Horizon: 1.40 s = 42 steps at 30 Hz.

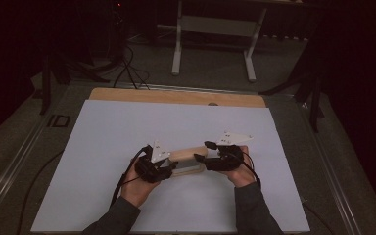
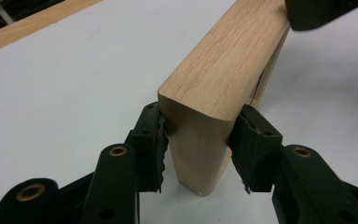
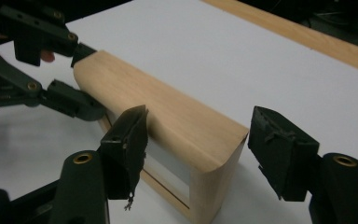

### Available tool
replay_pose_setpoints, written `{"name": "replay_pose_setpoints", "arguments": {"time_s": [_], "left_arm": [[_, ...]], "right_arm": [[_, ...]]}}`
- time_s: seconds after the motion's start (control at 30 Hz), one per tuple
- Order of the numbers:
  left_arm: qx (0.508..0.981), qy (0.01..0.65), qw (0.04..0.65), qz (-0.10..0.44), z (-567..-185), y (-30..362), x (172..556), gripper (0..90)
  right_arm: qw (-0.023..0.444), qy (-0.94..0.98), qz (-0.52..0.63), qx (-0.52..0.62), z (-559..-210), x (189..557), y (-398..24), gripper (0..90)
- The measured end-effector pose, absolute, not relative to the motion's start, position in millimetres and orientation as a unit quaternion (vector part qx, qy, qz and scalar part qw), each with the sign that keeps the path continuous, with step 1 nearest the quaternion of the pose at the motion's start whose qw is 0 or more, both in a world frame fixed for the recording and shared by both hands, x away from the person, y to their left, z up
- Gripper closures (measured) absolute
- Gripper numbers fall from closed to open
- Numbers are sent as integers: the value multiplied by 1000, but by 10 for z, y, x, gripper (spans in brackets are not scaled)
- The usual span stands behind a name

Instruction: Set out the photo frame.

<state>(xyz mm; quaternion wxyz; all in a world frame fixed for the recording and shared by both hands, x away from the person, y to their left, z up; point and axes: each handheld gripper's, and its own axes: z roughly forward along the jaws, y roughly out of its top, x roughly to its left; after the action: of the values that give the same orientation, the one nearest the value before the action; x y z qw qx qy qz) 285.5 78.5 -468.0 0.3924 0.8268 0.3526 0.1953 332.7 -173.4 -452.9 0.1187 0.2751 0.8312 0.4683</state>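
A light wooden block (image 1: 188,155), hollow like a rectangular frame, stands on the white sheet (image 1: 127,132) near the table's front middle. My left gripper (image 1: 172,166) is shut on its left end. In the left gripper view both ribbed pads (image 2: 161,140) press on the sides of the block (image 2: 223,70). My right gripper (image 1: 201,152) straddles the other end, open. In the right gripper view its right pad (image 3: 275,149) stands apart from the block (image 3: 168,112), and the left pad sits close beside it. The left gripper (image 3: 85,77) holds the far end there.
The white sheet covers most of a wooden tabletop (image 1: 176,96), whose bare strip shows at the back. Behind the table stand a white table frame (image 1: 215,39) and cables (image 1: 127,68) on a dark floor. Metal rails (image 1: 19,156) run along the table's sides.
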Motion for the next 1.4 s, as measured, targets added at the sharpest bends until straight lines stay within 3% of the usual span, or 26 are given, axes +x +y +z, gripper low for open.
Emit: {"name": "replay_pose_setpoints", "arguments": {"time_s": [0.43,0.83,1.4], "left_arm": [[827,353,393,191,-4674,791,2866,573],[825,359,398,181,-4661,845,2895,573],[811,380,408,176,-4672,925,2942,538]], "right_arm": [[101,846,455,258,-4644,3358,-1697,307],[108,851,444,260,-4703,3374,-1708,437],[115,848,446,260,-4703,3343,-1635,487]]}}
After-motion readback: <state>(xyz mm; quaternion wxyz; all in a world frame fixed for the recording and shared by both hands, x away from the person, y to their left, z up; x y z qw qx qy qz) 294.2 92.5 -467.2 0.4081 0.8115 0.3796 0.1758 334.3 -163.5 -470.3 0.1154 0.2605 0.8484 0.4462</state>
